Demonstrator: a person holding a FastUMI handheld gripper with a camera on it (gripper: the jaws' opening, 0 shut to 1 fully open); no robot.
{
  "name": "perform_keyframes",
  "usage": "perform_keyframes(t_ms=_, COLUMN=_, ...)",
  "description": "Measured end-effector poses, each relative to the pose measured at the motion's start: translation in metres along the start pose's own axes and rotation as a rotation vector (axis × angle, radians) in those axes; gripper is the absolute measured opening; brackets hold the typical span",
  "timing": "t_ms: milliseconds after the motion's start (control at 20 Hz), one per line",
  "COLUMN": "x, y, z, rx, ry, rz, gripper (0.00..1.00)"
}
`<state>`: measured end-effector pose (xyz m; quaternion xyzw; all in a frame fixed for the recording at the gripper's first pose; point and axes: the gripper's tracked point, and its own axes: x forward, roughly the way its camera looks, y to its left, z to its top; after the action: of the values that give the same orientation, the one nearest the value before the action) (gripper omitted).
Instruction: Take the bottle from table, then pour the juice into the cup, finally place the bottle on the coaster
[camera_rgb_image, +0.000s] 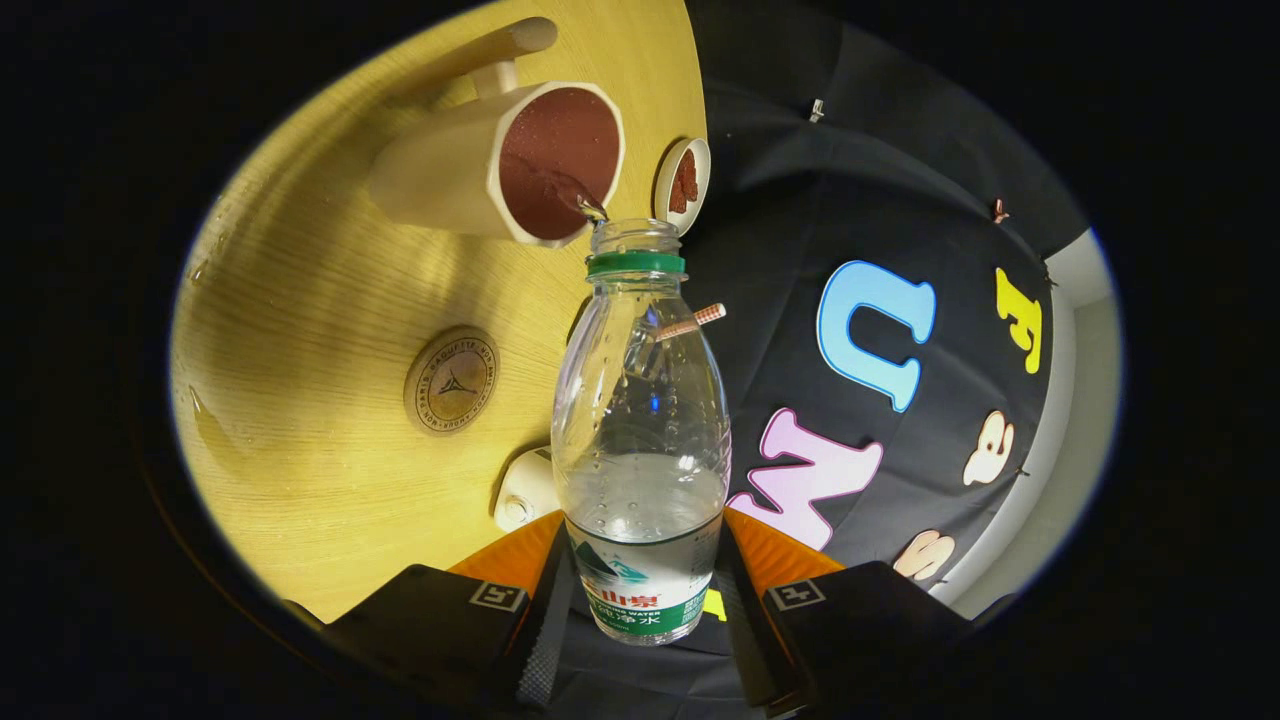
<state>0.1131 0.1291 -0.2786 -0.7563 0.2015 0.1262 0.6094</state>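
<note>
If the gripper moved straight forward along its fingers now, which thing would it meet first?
Probably the cup: the gripper is shut on the bottle, whose open mouth already sits at the cup's rim, pouring. Depth is uncertain.

Round table (330, 330): light wood-grain top, dark edge, lit warm yellow from above; wet patches seen nr rim. Booth wall (800, 200): black cloth, creased, pinned w/ small clips. Pale floor strip (1070, 440) seen beyond cloth, w/ white band alongside.
</note>
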Motion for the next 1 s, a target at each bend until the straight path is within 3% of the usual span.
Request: perform_keyframes(t_ms=1000, x=-0.005, y=-0.019, z=0.022, rx=-0.177, ry=-0.066, rz=-0.074, gripper=0.72)
